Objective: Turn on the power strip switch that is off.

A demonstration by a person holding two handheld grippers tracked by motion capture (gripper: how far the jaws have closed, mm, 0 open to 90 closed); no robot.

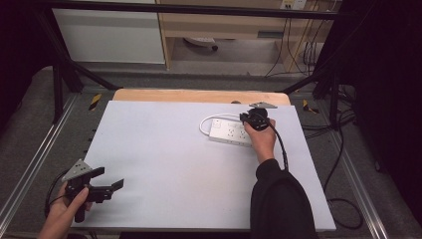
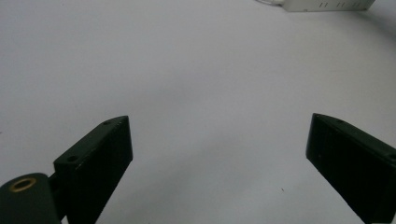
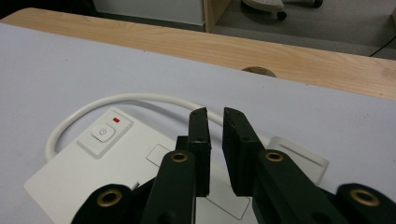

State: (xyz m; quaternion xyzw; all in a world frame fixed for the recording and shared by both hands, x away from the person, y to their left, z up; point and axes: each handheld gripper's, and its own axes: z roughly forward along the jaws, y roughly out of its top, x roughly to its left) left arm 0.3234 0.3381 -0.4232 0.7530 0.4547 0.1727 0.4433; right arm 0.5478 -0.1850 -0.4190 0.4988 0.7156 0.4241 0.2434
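High view: the power strip [image 1: 230,131] lies on the table [image 1: 164,164], toward its far right. Your right claw [image 1: 247,118] sits over the strip's right end, touching or just above it. Your left claw [image 1: 111,180] rests well apart from the strip, at the table's near left corner.

Left claw view: the jaws are spread wide with nothing between them; the power strip [image 2: 327,4] lies far ahead.

Right claw view: the right claw [image 3: 215,122] hangs over the strip [image 3: 84,172], beside its cord [image 3: 126,99], jaws nearly pressed together around a narrow empty gap.
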